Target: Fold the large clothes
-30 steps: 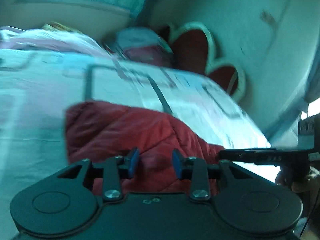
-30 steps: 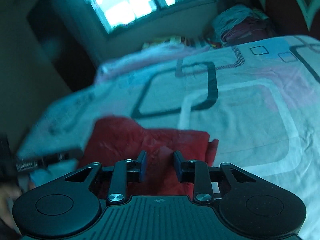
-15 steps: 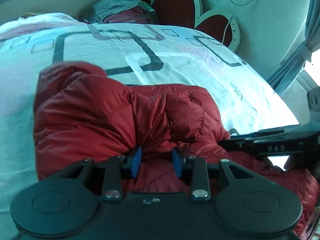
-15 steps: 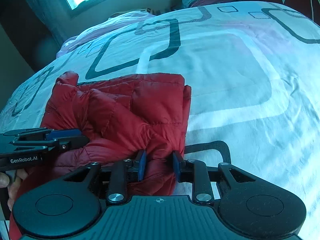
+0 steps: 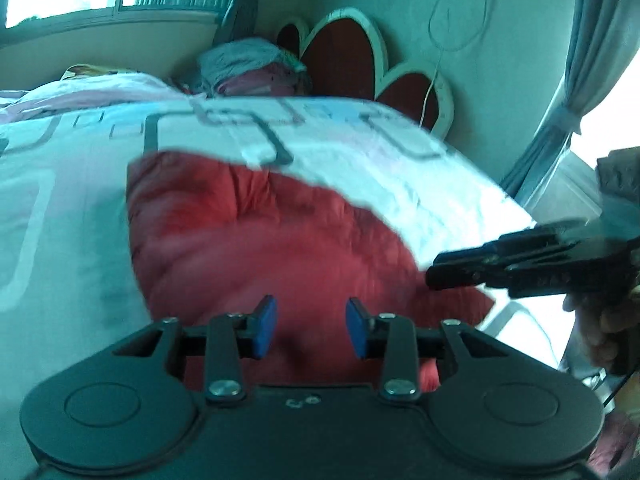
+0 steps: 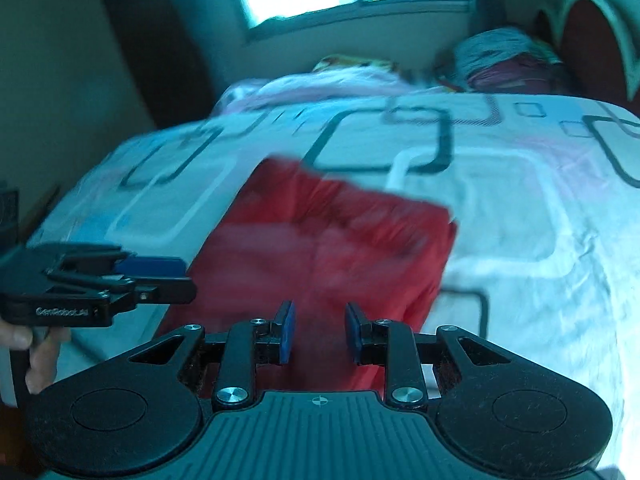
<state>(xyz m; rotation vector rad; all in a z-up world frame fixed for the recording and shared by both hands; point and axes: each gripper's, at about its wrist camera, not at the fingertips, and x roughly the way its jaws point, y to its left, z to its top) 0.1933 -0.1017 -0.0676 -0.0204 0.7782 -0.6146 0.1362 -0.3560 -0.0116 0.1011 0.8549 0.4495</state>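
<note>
1. The red jacket (image 5: 256,248) lies on the bed (image 5: 72,184) as a puffy, roughly rectangular bundle near the front edge, so it looks folded at least once. Both frames are motion-blurred, so I can't say how neat the layers are.

2. Left gripper (image 5: 307,327): blue pads apart, nothing between them, hanging just over the near edge of the jacket. Not touching fabric as far as I can tell.

3. Right gripper (image 6: 318,332): same deal, pads apart with only red fabric showing behind the gap, not pinched in it. In the left view it sits off to the right of the jacket, side-on.

4. What could go wrong:
- This is slick, puffy down-type stuff, I'd guess. It probably wants to spring open once nobody's holding it, so the fold may creep apart.
- Any new grab risks pinching only the top layer. Lift that and the bundle peels open instead of moving as one.
- The jacket sits close to the bed's front edge. A tug toward the person could drag the near part off.
- The quilt (image 6: 520,208) under it is loose and wrinkly, so a low pinch could catch it along with the jacket.

5. The pillow pile (image 5: 248,64) and headboard (image 5: 344,52) are well apart from all this, no issue there.
</note>
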